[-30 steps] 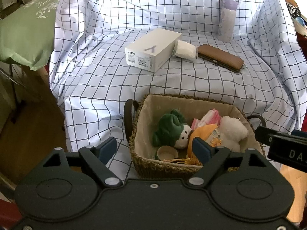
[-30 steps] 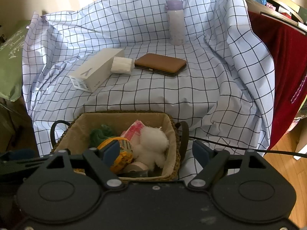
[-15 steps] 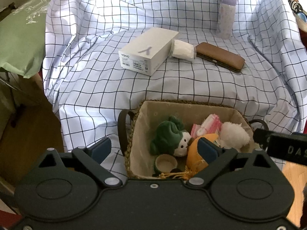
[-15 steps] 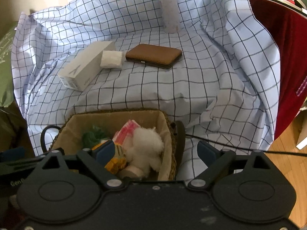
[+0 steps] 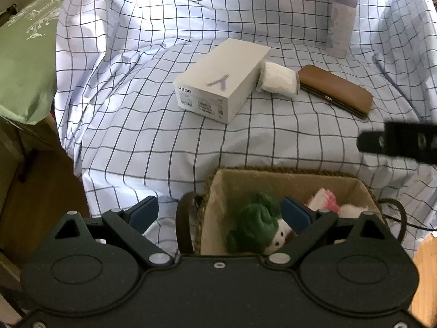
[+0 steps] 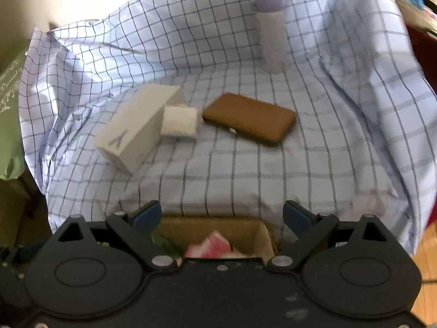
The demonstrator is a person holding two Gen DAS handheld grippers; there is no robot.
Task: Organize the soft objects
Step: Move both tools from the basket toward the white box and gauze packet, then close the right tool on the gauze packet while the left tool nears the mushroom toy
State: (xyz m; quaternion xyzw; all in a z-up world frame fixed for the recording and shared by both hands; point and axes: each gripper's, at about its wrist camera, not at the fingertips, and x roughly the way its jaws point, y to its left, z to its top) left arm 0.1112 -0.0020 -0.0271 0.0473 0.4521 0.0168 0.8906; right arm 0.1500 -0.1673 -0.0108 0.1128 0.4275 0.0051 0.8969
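Left tongs (image 5: 220, 213) gape wide and empty over the woven basket (image 5: 218, 191), its near handle between the jaws, green plush (image 5: 256, 227) just below. Right tongs (image 6: 221, 216), opening, nothing between them, hang above the basket's far rim. White folded cloth (image 6: 179, 122) lies well beyond on the checked sheet (image 5: 153, 136), touching the white box (image 5: 221, 80)

a seat draped in a white checked sheet (image 5: 153, 136) carries a white box (image 5: 221, 82), with a folded white cloth (image 5: 278, 82) touching its end, a brown case (image 5: 336, 93) just beside that, a pale bottle (image 5: 341, 22) upright at the back, and a woven basket (image 5: 286, 180) at the front.
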